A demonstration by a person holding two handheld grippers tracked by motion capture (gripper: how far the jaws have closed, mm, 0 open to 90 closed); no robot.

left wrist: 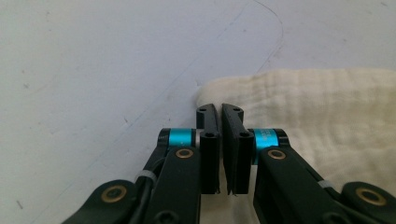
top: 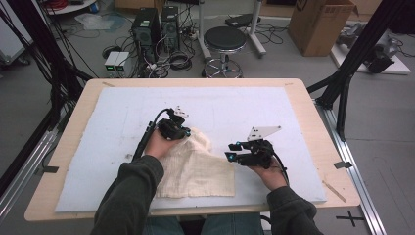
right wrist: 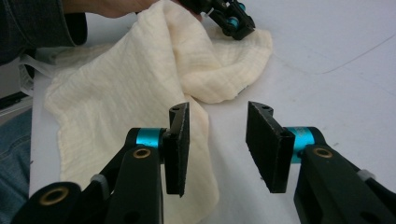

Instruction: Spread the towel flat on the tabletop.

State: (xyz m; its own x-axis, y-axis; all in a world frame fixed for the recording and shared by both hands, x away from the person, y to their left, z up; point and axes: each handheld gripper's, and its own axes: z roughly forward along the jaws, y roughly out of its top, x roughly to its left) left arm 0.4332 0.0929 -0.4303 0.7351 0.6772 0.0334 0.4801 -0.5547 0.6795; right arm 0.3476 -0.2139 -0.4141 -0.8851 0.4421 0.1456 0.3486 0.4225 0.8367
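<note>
The cream cloth (top: pixel 195 164) is spread at the lower centre of the high view. Its upper corner is pinched between the closed jaws of the left gripper (top: pixel 185 131). The right gripper (top: pixel 231 151), jaws parted and empty, is held just right of the cloth.

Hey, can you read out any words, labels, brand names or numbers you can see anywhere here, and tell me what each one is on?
No text can be read.
cardboard box: a dark printed mark near its top edge, too blurred to read.
two small white boxes on the floor: green lights on their fronts, no legible text.
cream cloth, left claw and right claw: no lettering visible.
</note>
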